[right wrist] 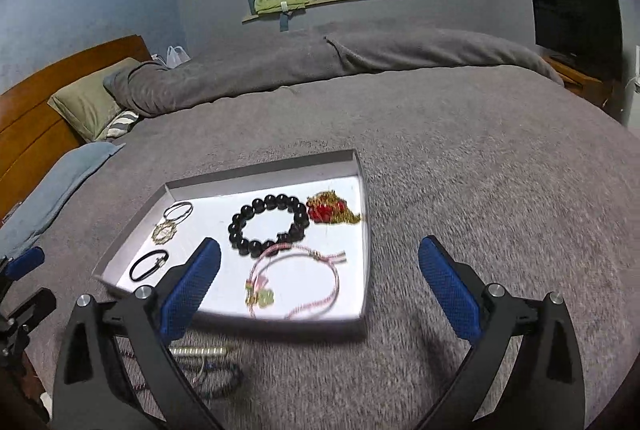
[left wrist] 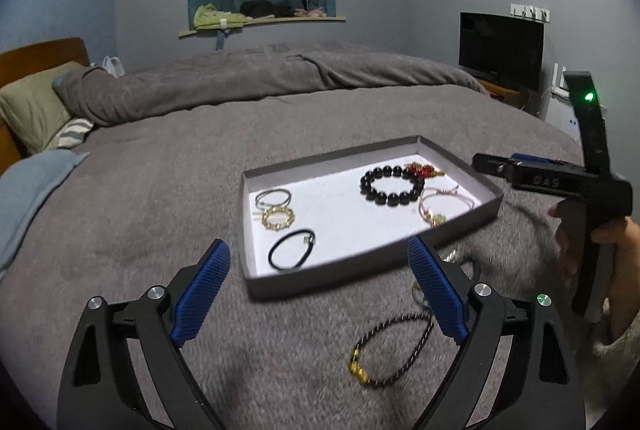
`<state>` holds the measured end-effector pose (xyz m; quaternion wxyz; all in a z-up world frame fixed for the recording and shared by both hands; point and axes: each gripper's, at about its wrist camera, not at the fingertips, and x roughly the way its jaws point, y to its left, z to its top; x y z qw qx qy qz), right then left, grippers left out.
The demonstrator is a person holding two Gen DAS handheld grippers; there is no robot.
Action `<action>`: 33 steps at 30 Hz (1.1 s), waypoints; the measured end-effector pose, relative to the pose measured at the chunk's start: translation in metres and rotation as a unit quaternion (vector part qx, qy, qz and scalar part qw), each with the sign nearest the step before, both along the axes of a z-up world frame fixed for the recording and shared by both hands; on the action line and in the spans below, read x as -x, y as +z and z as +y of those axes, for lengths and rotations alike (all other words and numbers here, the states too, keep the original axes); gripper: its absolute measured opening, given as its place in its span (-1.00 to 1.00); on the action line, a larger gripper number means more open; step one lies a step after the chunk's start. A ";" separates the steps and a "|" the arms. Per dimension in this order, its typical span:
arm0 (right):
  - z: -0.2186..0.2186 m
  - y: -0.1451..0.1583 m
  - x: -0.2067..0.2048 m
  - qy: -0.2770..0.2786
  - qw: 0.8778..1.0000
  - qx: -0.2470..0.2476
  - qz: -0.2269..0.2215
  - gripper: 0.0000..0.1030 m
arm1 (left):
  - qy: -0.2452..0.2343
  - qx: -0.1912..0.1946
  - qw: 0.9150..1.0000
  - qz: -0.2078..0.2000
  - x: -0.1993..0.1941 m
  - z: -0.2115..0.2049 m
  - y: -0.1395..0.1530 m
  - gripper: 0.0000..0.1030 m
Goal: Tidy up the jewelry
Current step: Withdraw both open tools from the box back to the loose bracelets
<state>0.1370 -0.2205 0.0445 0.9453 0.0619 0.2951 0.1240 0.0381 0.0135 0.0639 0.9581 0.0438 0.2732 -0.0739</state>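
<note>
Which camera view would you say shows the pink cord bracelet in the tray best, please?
The right wrist view: the pink cord bracelet lies close, its whole loop and green charm visible inside the tray. The left wrist view shows it smaller and blurrier at the tray's far right.

Shallow grey tray (left wrist: 372, 258) on the grey bedspread (left wrist: 160, 198): low walls all round, open from above.

Tray floor, left edge: silver ring (left wrist: 273, 197), gold ring (left wrist: 278, 219) and black hair tie (left wrist: 292, 249), near one another.

Right half: black bead bracelet (left wrist: 391, 186), red-and-gold piece (left wrist: 421, 171) touching it, pink cord bracelet (left wrist: 444, 207) just beside.

Middle of the floor: bare white strip between the two groups.

Bedspread before the tray's near wall: brown cord bracelet (left wrist: 390, 350); more loose pieces (right wrist: 208, 366), partly hidden.

Bedspread right of the tray: bare.

Both grippers, left gripper (left wrist: 320, 294) and right gripper (right wrist: 320, 286), are spread wide above the near wall.
</note>
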 end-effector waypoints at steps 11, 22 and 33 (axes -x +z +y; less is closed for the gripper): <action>-0.008 -0.017 0.046 0.002 1.000 0.023 -0.021 0.90 | 0.014 0.018 1.000 0.004 0.018 0.019 -0.035 0.78; 0.004 -0.032 0.051 0.029 0.999 0.015 -0.011 0.90 | -0.068 0.013 0.997 0.038 0.018 -0.004 -0.062 0.79; 0.018 -0.044 0.051 0.053 0.998 0.027 0.010 0.90 | -0.089 0.003 0.995 0.046 0.019 -0.016 -0.070 0.73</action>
